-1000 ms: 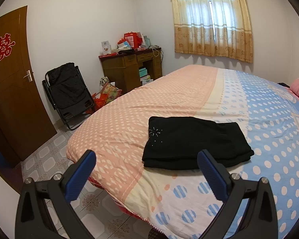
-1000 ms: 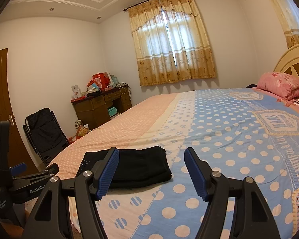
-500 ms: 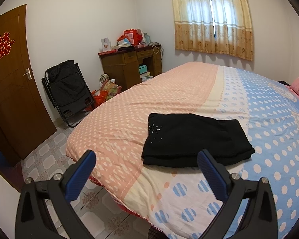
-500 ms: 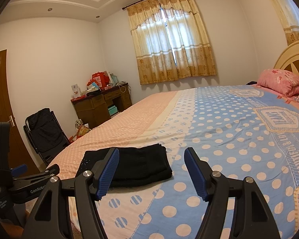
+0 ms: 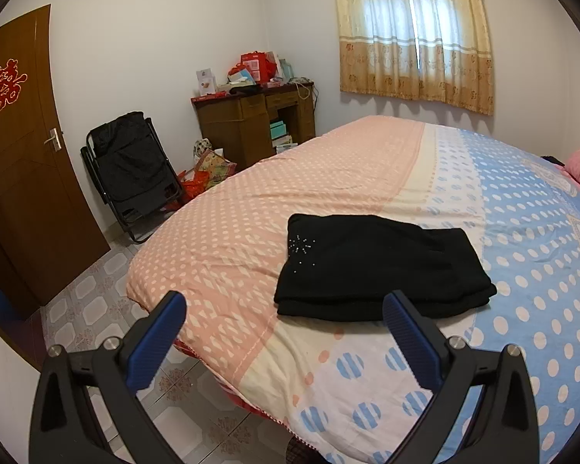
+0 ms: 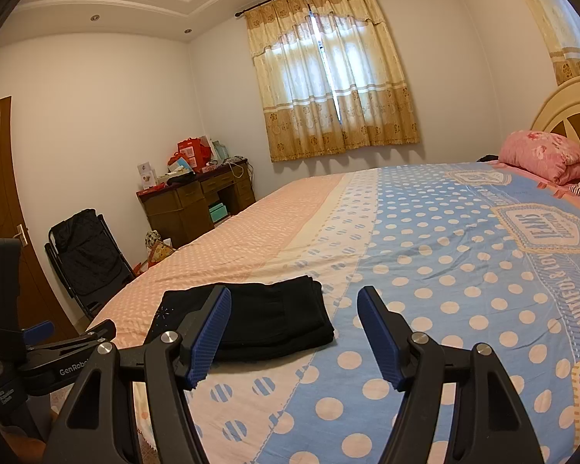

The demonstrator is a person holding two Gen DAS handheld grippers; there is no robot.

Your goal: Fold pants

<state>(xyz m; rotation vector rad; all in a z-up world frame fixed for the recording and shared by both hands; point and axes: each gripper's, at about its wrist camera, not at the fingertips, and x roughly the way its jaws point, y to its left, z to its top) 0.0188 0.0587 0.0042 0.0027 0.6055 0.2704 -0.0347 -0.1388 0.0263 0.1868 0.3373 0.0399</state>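
Black pants point(image 5: 379, 266) lie folded into a flat rectangle near the foot corner of the bed point(image 5: 328, 178), with a small sparkly motif on the left part. They also show in the right wrist view point(image 6: 266, 319). My left gripper point(image 5: 284, 338) is open and empty, held back from the bed's edge, short of the pants. My right gripper point(image 6: 294, 332) is open and empty, above the bed's near edge, to the right of the pants. The left gripper's body point(image 6: 38, 363) shows at the lower left of the right wrist view.
The bed has a pink, cream and blue dotted cover. A black folding chair point(image 5: 131, 170), a wooden desk point(image 5: 251, 123) with clutter and a brown door point(image 5: 23, 162) stand to the left. A pink pillow point(image 6: 541, 156) lies by the headboard. Tiled floor point(image 5: 96, 309) lies below the bed's corner.
Both grippers have drawn back and up slightly from the bed. The pants lie unchanged. Both stay open.
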